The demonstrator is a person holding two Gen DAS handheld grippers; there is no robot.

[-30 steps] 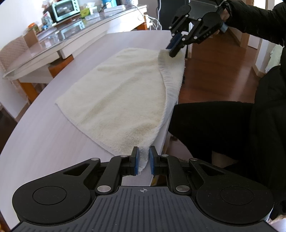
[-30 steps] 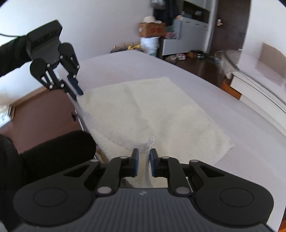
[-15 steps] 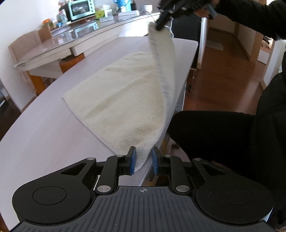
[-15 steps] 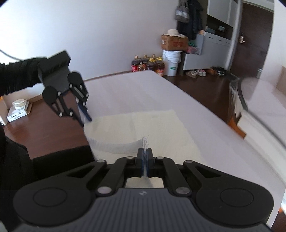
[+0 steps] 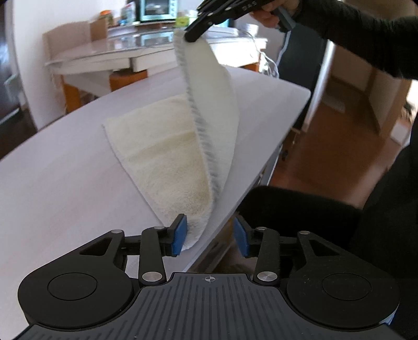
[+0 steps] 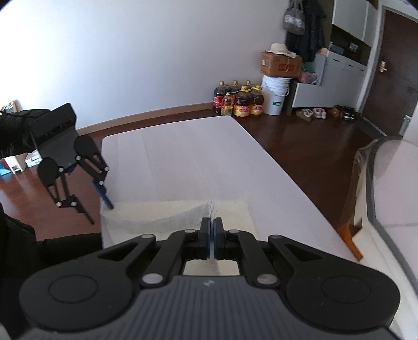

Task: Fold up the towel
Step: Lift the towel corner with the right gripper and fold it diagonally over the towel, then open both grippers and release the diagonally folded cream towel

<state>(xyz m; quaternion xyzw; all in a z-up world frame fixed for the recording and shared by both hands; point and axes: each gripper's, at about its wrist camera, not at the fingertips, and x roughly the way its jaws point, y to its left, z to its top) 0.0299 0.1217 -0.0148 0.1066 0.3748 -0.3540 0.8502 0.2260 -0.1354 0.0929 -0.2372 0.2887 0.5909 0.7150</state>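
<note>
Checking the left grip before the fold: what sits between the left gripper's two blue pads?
In the left wrist view, the left gripper is open; the towel corner and table edge lie between its pads.

The towel [image 6: 183, 217] was half hidden behind the right hand-held gripper [image 6: 211, 230], and the background toaster oven [image 5: 156, 10] was too blurry.

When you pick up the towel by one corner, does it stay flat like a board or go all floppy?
Probably floppy: the towel sags in a curved sheet below the right hand-held gripper that pinches its corner. It looks thick and fluffy, so it likely won't slip out easily. It seems light, since one corner pinch lifts that much while the rest stays on the table.
</note>
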